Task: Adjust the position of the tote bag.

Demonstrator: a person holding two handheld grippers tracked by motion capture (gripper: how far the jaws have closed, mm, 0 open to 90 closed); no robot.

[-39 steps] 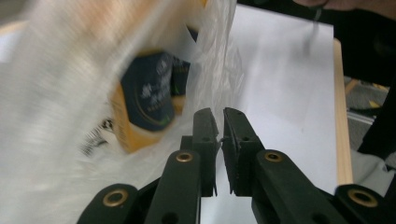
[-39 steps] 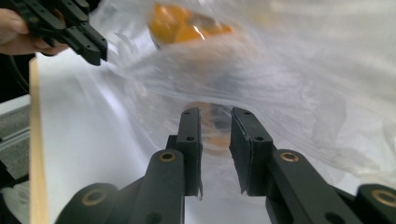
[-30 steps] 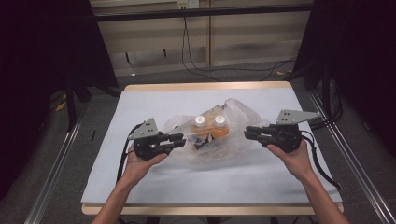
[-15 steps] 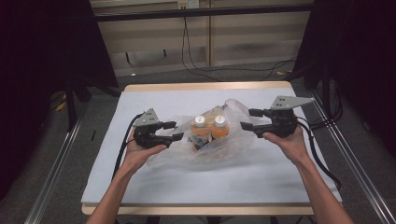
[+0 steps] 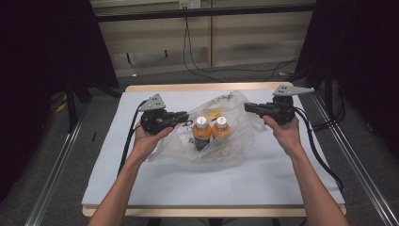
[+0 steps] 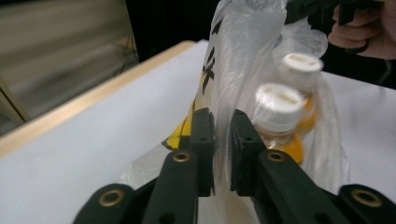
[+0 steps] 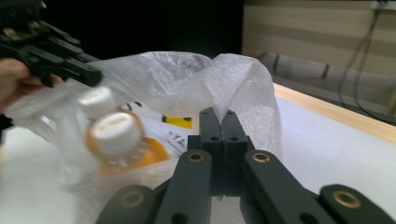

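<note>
A pale white-topped table with a light wooden edge (image 5: 141, 188) carries everything here; near its far middle a crumpled clear plastic bag with yellow and black print (image 5: 235, 122) is held up between the two hands, its lower folds resting on the tabletop. Inside the bag stand two small orange bottles with white caps (image 5: 209, 132), side by side and touching (upright, as far as the high view shows); in the left gripper view they sit just behind the pinched film. The left gripper (image 6: 223, 135) has its jaws nearly together, clamped on a fold of the bag's left edge; the right gripper (image 7: 222, 122) has its jaws pressed tight together on the bag's right edge, with the film bunched above them.
</note>
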